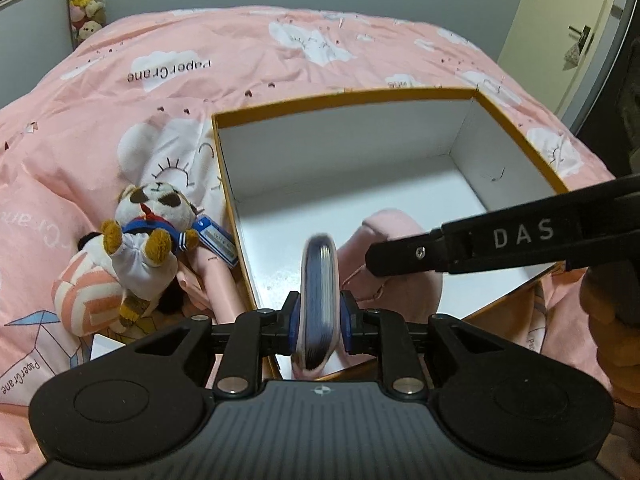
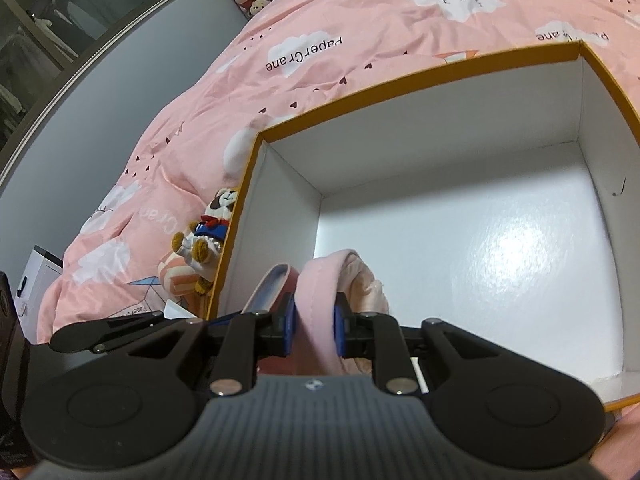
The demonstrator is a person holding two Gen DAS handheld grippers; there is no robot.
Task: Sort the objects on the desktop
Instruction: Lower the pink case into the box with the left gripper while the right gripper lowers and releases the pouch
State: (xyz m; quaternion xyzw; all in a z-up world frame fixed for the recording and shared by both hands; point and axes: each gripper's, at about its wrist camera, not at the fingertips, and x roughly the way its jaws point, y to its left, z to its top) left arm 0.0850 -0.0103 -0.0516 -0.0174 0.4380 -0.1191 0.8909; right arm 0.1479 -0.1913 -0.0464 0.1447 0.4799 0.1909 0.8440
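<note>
An orange-rimmed white box (image 1: 340, 98) (image 2: 400, 80) lies open on a pink duvet. My left gripper (image 1: 320, 320) hangs over its near left corner. Between its blue pads stands a pink slipper (image 1: 320, 280) edge-on, grey ridged sole showing, and the pads lie against its sides. Its top end is blurred. My right gripper (image 2: 314, 328) is shut on a pink fabric rim (image 2: 320, 280) low inside the box, with the grey sole (image 2: 272, 288) just to its left. One right finger (image 1: 404, 254) reaches in from the right. I cannot tell whether both hold the same item.
A plush dog in blue and white (image 1: 148, 232) (image 2: 208, 232) lies on a striped pink cushion toy (image 1: 84, 296) just outside the box's left wall. A person's hand (image 1: 612, 340) shows at the right. The pink duvet (image 1: 240, 60) spreads beyond the box, and most of the box's white floor (image 2: 500, 260) is bare.
</note>
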